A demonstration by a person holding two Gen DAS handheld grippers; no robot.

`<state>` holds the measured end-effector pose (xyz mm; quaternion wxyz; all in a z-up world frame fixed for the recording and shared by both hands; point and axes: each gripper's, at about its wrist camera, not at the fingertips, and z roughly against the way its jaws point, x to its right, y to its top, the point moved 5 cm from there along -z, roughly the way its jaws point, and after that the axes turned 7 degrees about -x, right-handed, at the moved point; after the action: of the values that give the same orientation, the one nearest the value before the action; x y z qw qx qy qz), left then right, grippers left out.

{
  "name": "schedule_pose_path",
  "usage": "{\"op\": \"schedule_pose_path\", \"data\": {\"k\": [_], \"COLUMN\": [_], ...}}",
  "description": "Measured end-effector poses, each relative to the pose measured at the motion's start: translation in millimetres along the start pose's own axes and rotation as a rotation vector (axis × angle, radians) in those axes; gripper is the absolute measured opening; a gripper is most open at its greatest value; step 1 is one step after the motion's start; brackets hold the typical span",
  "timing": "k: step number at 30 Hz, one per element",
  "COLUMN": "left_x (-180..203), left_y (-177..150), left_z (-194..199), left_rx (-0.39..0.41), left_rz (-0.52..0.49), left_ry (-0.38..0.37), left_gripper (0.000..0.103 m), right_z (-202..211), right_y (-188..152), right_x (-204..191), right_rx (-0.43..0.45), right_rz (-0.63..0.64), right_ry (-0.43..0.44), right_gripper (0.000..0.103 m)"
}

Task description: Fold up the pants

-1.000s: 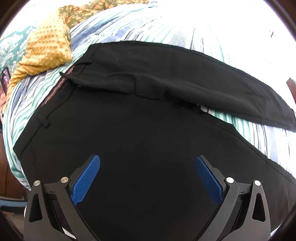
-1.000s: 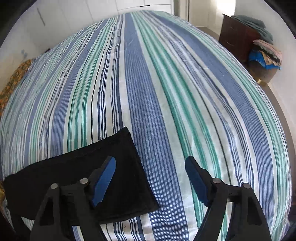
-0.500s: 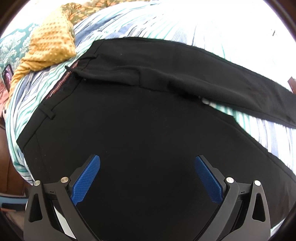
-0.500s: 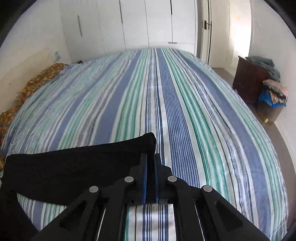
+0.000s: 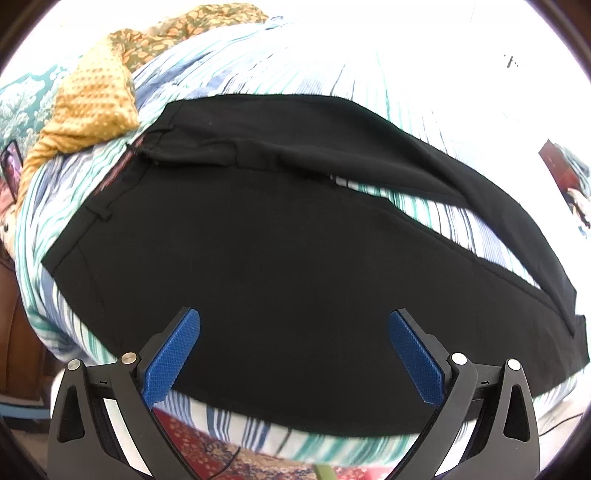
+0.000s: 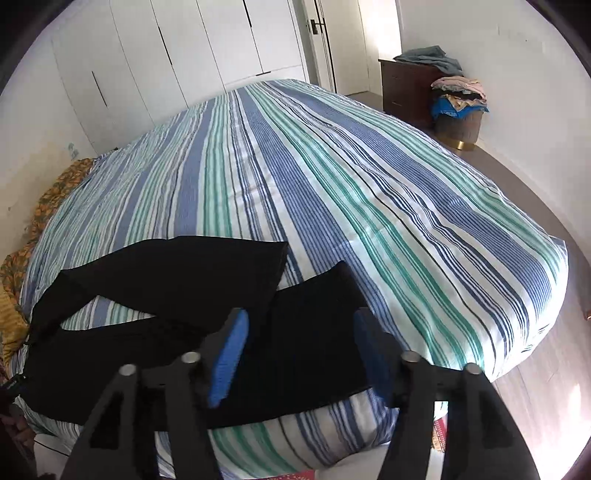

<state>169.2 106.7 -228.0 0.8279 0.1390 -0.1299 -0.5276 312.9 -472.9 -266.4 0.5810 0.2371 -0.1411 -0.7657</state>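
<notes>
Black pants (image 5: 280, 266) lie flat on a striped bed (image 5: 280, 66), waistband to the left and both legs running right. My left gripper (image 5: 293, 343) is open and empty, hovering above the near leg's thigh. In the right wrist view the pants (image 6: 173, 321) show both leg ends; the far leg's end (image 6: 236, 258) lies angled across toward the near leg's end (image 6: 321, 310). My right gripper (image 6: 301, 347) is open and empty just above the near leg's end.
A mustard dotted cushion (image 5: 88, 107) and floral bedding (image 5: 192, 22) lie left of the waistband. White wardrobes (image 6: 184, 59), a dark dresser (image 6: 410, 88) and a basket of clothes (image 6: 458, 110) stand beyond the bed. A patterned rug (image 5: 207, 454) is below the bed edge.
My right gripper shut on the far leg's end, dragged it toward the near leg, then opened and let go. My left gripper pulled back toward the bed edge, staying open.
</notes>
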Motion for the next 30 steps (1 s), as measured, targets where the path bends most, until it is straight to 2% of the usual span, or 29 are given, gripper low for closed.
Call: {"op": "schedule_pose_path", "data": {"k": [2, 5, 12, 15, 22, 30], "left_x": [-2, -1, 10, 11, 8, 5], "left_y": [-9, -15, -8, -6, -21, -19], "left_z": [0, 6, 10, 2, -10, -8], "left_rx": [-0.021, -0.020, 0.020, 0.009, -0.017, -0.009], "left_rz": [0.014, 0.021, -0.009, -0.002, -0.009, -0.006], "left_ry": [-0.011, -0.037, -0.061, -0.064, -0.058, -0.047], "left_gripper": [0.102, 0.102, 0.102, 0.102, 0.102, 0.102], "right_z": [11, 4, -26, -28, -34, -43], "right_y": [-10, -25, -47, -55, -80, -80], "right_x": [-21, -57, -123, -141, -146, -142], "right_rx": [0.016, 0.004, -0.021, -0.019, -0.042, -0.064], "right_rz": [0.036, 0.091, 0.121, 0.126, 0.149, 0.116], "right_ry": [0.041, 0.088, 0.191, 0.231, 0.230, 0.249], "right_gripper": [0.072, 0.077, 0.077, 0.077, 0.077, 0.077]}}
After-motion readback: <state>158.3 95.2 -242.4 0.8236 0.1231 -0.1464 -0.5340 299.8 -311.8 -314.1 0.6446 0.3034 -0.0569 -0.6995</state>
